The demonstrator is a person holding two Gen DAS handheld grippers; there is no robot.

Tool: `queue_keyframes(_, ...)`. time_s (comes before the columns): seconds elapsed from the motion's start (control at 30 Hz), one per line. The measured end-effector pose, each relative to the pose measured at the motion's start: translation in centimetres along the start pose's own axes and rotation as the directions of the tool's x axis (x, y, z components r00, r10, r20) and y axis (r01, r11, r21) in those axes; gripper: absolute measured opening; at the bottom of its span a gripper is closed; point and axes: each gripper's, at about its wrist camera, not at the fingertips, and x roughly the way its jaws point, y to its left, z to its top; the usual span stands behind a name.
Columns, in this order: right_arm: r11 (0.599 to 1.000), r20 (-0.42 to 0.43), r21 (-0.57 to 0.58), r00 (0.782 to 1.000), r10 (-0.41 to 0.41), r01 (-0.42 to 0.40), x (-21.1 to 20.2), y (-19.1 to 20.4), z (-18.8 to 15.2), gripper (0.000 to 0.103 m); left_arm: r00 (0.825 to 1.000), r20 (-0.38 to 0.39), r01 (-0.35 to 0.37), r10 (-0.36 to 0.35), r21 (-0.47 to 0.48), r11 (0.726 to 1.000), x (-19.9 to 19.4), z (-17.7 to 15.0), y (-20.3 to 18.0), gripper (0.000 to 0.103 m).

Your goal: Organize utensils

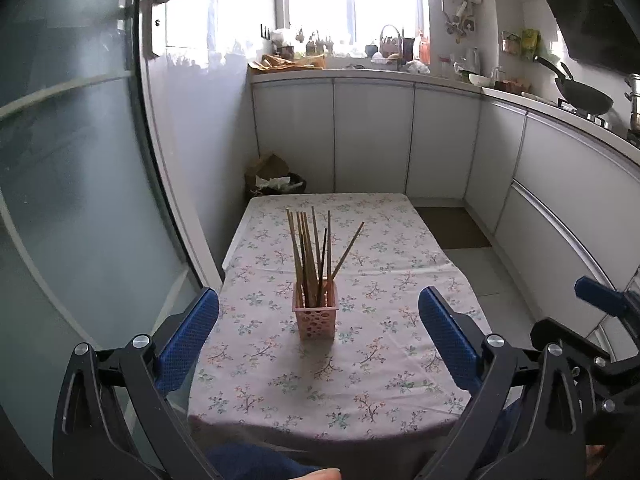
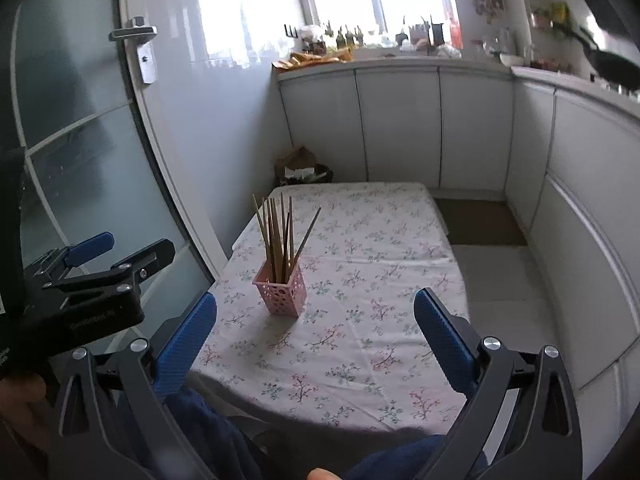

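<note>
A pink perforated holder (image 1: 315, 312) stands upright on the floral tablecloth (image 1: 380, 360) with several wooden chopsticks (image 1: 310, 252) standing in it, one leaning right. The holder (image 2: 282, 290) and chopsticks (image 2: 280, 236) also show in the right wrist view. My left gripper (image 1: 319, 306) is open and empty, held back from the table's near edge. My right gripper (image 2: 315, 312) is open and empty, also short of the table. The left gripper's body (image 2: 92, 292) shows at the left of the right wrist view; the right gripper's body (image 1: 592, 344) shows at the right of the left wrist view.
A glass door (image 1: 72, 168) with a handle (image 2: 138, 40) stands close on the left. White cabinets (image 1: 372, 136) with a cluttered counter run along the back and right. A wok (image 1: 584, 94) sits on the stove. A bin with paper (image 1: 276, 182) is behind the table.
</note>
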Motion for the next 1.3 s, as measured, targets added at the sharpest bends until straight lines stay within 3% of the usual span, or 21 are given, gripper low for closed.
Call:
queue_keyframes(0.67, 0.998, 0.024, -0.004, 0.998, -0.055, 0.055, -2.0, 0.7, 0.5, 0.096, 1.000, 0.024, 0.015, -0.015, 0.023, 1.000, -3.2, -0.4, -0.6, 0.096)
queue_keyframes(1.3, 0.995, 0.018, 0.024, 0.996, -0.093, 0.093, -1.6, -0.4, 0.7, 0.096, 1.000, 0.000, 0.030, -0.030, 0.031, 0.999, -2.1, -0.5, -1.2, 0.096)
